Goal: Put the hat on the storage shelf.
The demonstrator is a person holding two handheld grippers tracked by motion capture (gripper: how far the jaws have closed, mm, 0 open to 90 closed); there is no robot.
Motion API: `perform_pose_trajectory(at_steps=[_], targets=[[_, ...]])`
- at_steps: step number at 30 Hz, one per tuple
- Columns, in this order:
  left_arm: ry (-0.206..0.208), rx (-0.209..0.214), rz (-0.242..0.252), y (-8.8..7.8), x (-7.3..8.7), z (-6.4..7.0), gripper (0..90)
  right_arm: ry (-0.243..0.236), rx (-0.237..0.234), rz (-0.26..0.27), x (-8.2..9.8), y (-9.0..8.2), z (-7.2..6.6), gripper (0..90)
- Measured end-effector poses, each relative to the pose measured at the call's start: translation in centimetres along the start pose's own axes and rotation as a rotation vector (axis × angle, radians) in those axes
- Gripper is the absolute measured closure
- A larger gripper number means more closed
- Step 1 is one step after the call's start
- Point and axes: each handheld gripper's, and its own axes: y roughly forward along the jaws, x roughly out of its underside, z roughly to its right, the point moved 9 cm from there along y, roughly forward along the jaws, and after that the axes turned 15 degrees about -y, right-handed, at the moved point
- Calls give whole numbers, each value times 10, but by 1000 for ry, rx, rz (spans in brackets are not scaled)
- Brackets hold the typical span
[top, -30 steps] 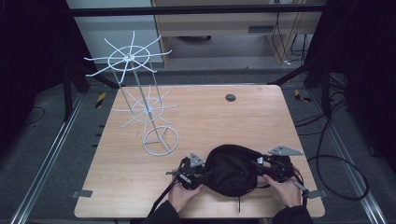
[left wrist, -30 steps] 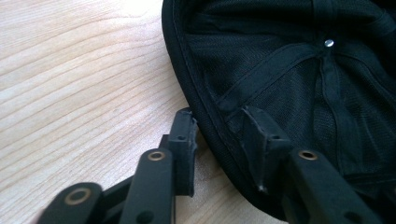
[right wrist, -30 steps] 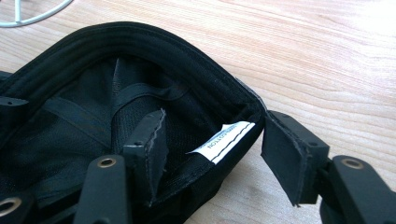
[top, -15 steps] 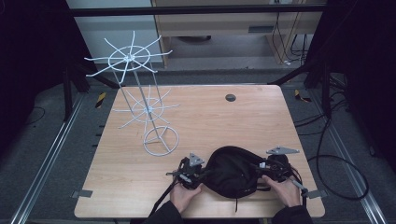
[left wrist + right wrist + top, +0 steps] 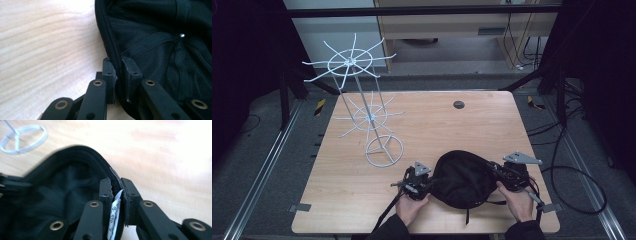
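Item one, far left of my high view: a white wire rack (image 5: 362, 115) standing upright on the wooden bench (image 5: 337, 185), with two tiers of radiating spokes and a ring base. In my right gripper view that ring base (image 5: 23, 138) sits well beyond the cap.

Item two: my left gripper (image 5: 416, 182), held in the left hand (image 5: 411, 207) at the near edge of the bench, grey three-cornered plate on top. In my left gripper view its fingers (image 5: 109, 72) are clenched on the brim edge of the cap, one pad on either side of the stitched rim, with the fabric pinched between them.

Item three: a black cap (image 5: 463, 179), lying on the bench near the front edge, between my two grippers and touching both. It lies opening-up; my left gripper view shows its mesh lining (image 5: 160, 47), the inner seam tapes and a small metal rivet (image 5: 182, 35) where they meet.

Item four: my right gripper (image 5: 511, 175), in the right hand (image 5: 518, 202), at the cap's right side. In my right gripper view its fingers (image 5: 105, 191) are clamped on the cap's rim, and a white care label (image 5: 114, 216) hangs between the pads.

Item five: a small dark round disc (image 5: 458, 104) near the far edge of the bench, well apart from everything else.
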Motion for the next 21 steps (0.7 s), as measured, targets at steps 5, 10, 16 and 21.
perform_pose_trajectory(at_steps=[5, 10, 16, 21], targets=[[-57, -1, 38, 10, -13, -5, 811, -64, 9, 107, -25, -9, -12, 819], [-57, -15, 62, 18, -25, -8, 813, -101, 14, 149, -37, -14, -18, 825], [-50, -6, 65, 22, -29, -6, 774, -98, 41, 180, -42, -21, -9, 829], [1, 1, 55, 16, -28, -3, 666, -94, 74, 185, -41, -25, -1, 829]])
